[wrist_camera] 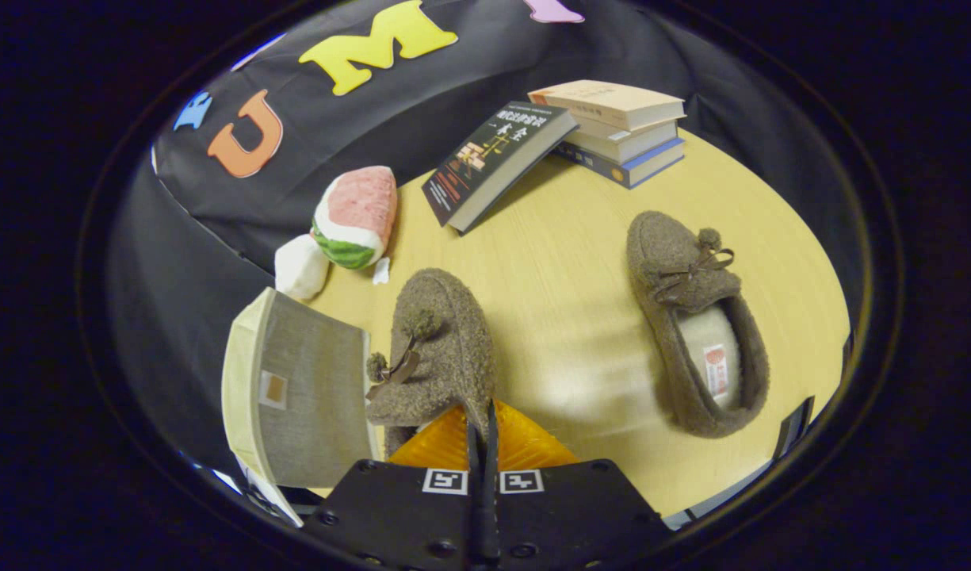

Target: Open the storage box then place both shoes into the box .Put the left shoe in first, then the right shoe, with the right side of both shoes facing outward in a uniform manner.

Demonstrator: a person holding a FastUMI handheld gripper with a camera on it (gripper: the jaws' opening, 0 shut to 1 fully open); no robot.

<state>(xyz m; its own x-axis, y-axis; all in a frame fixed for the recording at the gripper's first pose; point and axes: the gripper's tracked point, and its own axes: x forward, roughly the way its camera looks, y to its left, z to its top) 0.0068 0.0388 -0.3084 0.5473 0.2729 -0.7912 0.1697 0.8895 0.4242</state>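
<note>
Gripper (pixel 483 428) closed tight on the heel rim of a brown fleece slipper (pixel 437 349), both fingers pressed together over the thin edge. Heel and opening of that slipper hidden behind the fingers; toe end pointing away, long axis running straight ahead from the fingertips. Pompom bow on its upper turned toward the storage box (pixel 295 388). Hard to tell whether held clear of the wooden table (pixel 564 262) or resting on it. Box just beside the held slipper, lid side facing the camera, lower corner cut off; inside not visible. Second brown slipper (pixel 695 325) well apart on the other side, lying flat, toe away, opening and pale lining showing. Beyond: watermelon-slice plush (pixel 357 216), white soft object (pixel 300 266) partly tucked under it, dark book (pixel 493 162) leaning on a stack of books (pixel 620 127).
</note>
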